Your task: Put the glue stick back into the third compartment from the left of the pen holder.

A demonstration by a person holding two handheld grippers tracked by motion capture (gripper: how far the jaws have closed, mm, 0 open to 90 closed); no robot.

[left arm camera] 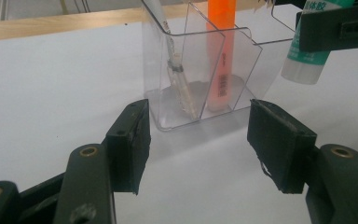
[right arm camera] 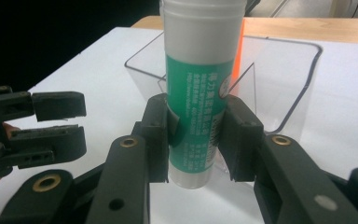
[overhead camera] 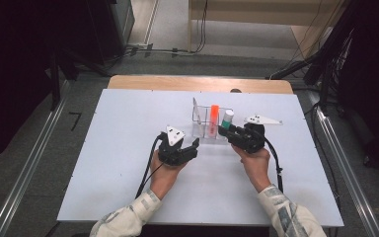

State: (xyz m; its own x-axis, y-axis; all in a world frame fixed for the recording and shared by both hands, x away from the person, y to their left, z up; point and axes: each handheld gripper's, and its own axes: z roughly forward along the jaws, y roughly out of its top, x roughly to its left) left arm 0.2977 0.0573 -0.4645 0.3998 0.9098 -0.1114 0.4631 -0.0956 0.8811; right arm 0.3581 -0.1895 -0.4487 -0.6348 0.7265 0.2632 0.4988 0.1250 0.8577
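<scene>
The right gripper (right arm camera: 196,135) clamps an upright green-and-white glue stick (right arm camera: 200,93) beside the clear plastic divided holder (left arm camera: 200,70). The left gripper (left arm camera: 198,140) rests low on the white bench (overhead camera: 128,148), jaws apart and empty.

A lab or test bay is showing here: a white table (overhead camera: 128,163) is standing on grey carpet between aluminium floor rails (overhead camera: 27,170), with black equipment racks (overhead camera: 360,74) and loose cables (overhead camera: 168,50) lying behind it.
</scene>
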